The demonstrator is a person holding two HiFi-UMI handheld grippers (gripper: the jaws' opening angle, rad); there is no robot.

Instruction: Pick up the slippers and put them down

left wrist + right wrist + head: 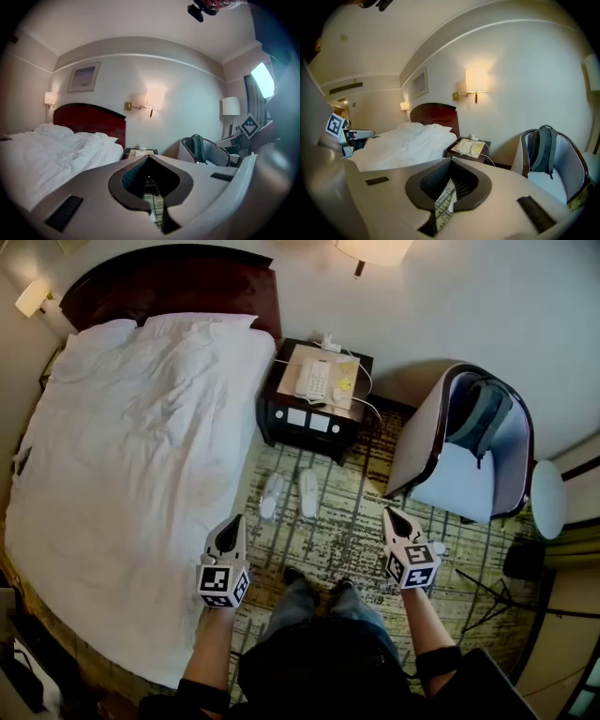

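Observation:
Two white slippers [272, 495] [308, 491] lie side by side on the patterned carpet [356, 521], just in front of the dark nightstand. My left gripper [231, 521] hangs in the air beside the bed's edge, nearer to me than the slippers and to their left. It is shut with nothing in it. Over the carpet to the slippers' right, my right gripper [389, 514] is also shut and empty. In the left gripper view the jaws [149, 177] meet at the tips, and in the right gripper view the jaws [451, 178] do too. Neither gripper view shows the slippers clearly.
A white bed [131, 456] fills the left side. The nightstand [314, 409] carries a telephone [312, 381] and papers. An armchair [469, 451] with a grey backpack [480, 413] stands at the right, a round white stool [547, 498] beyond it. The person's feet [319, 579] are on the carpet.

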